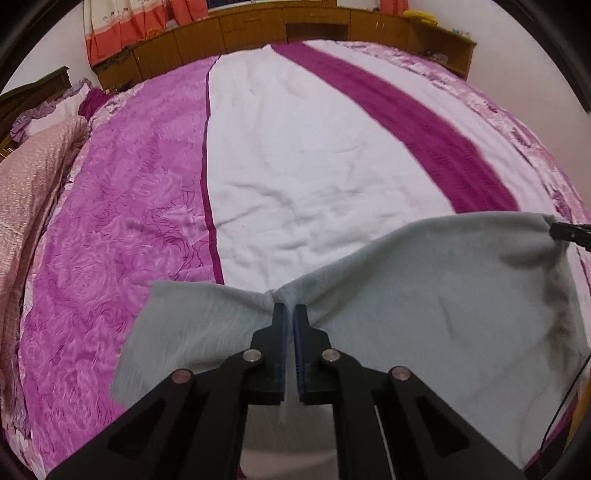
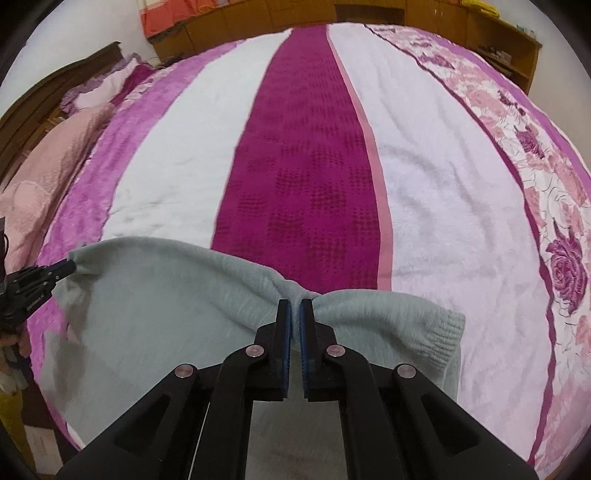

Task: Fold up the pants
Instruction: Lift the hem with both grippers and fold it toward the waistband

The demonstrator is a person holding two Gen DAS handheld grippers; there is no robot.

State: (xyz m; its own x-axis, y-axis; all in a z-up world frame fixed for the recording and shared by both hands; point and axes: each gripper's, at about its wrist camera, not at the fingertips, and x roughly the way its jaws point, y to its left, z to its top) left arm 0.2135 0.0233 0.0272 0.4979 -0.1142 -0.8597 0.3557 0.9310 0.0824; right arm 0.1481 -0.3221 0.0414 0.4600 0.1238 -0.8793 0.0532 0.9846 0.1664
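Observation:
The pants (image 1: 424,295) are pale grey-green fleece, held up by their upper edge over the near side of the bed. My left gripper (image 1: 290,306) is shut on that edge, which bunches between the pads. My right gripper (image 2: 294,304) is shut on the same edge further along, next to a ribbed cuff or waistband (image 2: 439,339). The cloth hangs below both grippers and hides the bed under it. The right gripper's tip shows in the left wrist view (image 1: 565,230), and the left gripper shows in the right wrist view (image 2: 55,275).
The bed (image 2: 306,166) has a striped blanket in white, magenta and pink with rose print. A pink quilt and pillows (image 1: 33,166) lie at the left. Wooden cabinets (image 1: 295,29) and a curtain (image 1: 122,26) stand along the far wall.

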